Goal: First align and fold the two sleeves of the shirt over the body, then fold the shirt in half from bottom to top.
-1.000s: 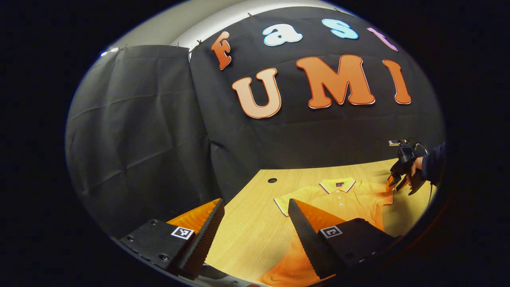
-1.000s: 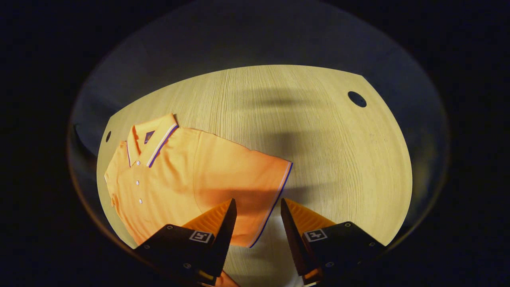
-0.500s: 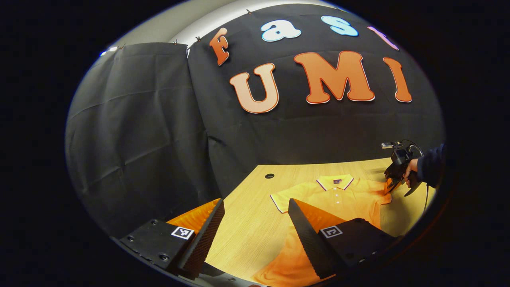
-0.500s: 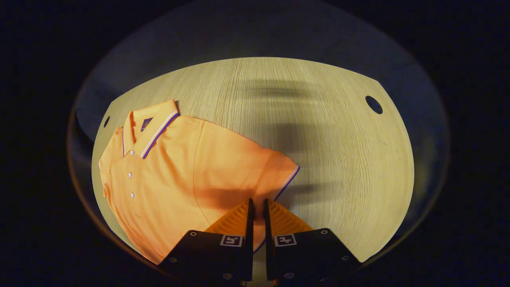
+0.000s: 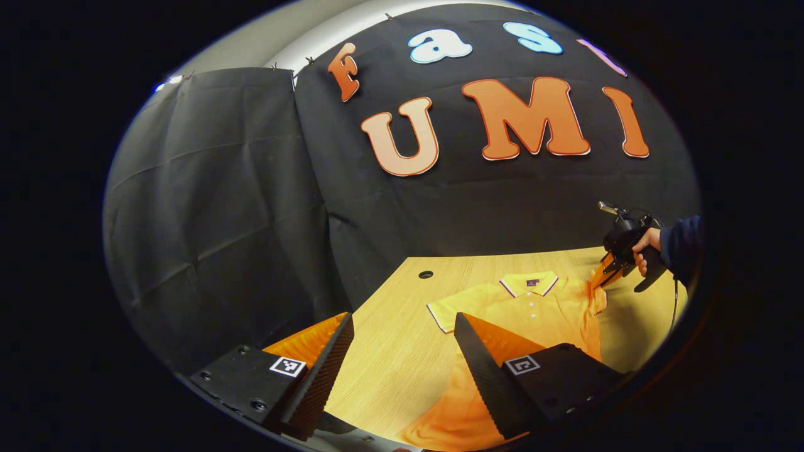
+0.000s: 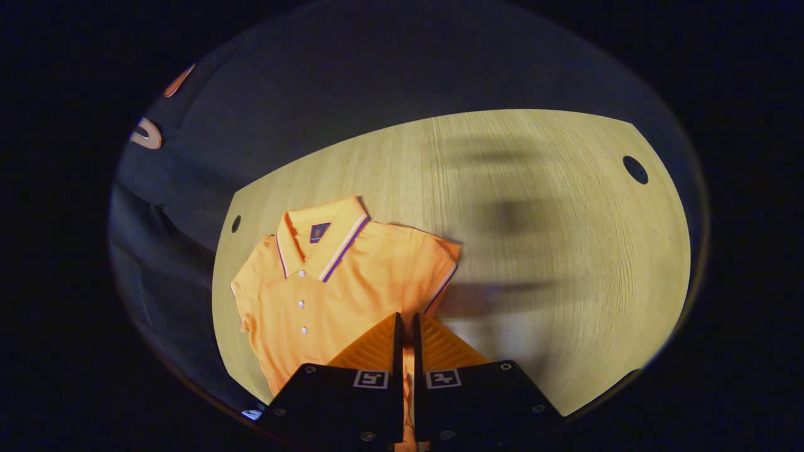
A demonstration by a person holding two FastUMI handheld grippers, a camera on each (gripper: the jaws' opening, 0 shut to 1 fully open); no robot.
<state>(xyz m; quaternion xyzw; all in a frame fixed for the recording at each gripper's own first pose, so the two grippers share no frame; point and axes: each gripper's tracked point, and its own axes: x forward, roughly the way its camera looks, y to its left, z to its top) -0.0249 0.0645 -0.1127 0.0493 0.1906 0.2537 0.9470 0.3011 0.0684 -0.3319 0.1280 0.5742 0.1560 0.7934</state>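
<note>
My right gripper pinches the orange polo shirt's sleeve; a loose hold could drop it crooked. My left gripper hangs wide.

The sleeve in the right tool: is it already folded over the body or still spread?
Partly folded. The right tool is shut on the sleeve and holds it lifted, bent inward over the shirt, not laid flat.

Shirt hem: hidden behind the left gripper finger, cut off at the picture's lower edge.
Pinched sleeve: mostly covered by the right gripper fingers.
Table near edge: cut off.
Collar label: too small to be told.
</note>
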